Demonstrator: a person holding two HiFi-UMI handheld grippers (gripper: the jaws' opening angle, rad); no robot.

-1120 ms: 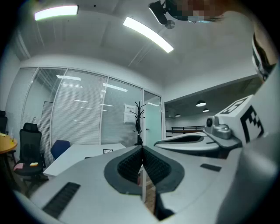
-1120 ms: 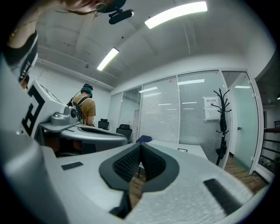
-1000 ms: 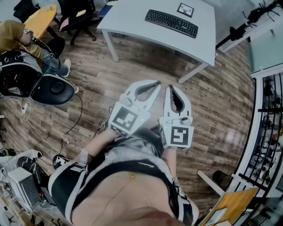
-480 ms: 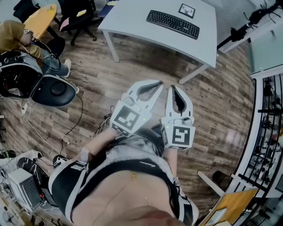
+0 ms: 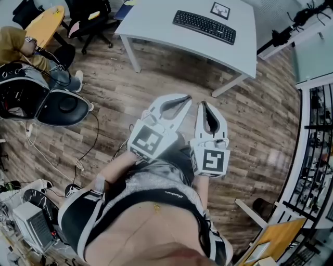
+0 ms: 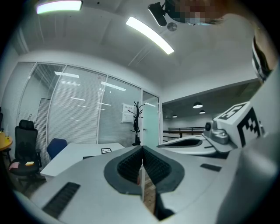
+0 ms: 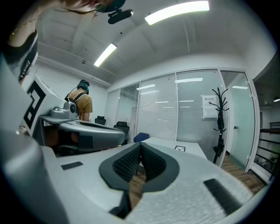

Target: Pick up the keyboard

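**Both tongs clenched on nothing; keyboard lies well apart on the white table**

Only the head view takes in the wooden floor (image 5: 156,88). It shows a seated person (image 5: 13,41) at far left, then the left gripper (image 5: 185,98) and right gripper (image 5: 202,104) side by side in front of the wearer's body, both short of the white table (image 5: 151,26).

The left gripper view shows what the head view cannot. Its ribbed pads are pressed together with nothing between them, and a coat stand (image 6: 136,118) stands against a glass wall with blinds. The right gripper view shows its own jaws likewise clenched and empty, with a standing person (image 7: 82,103) at its left.

The keyboard (image 5: 204,26) lies flat on the table's far part, near a square marker card (image 5: 219,9). It is black, long and slim, sits slantwise, and shows rows of keys.
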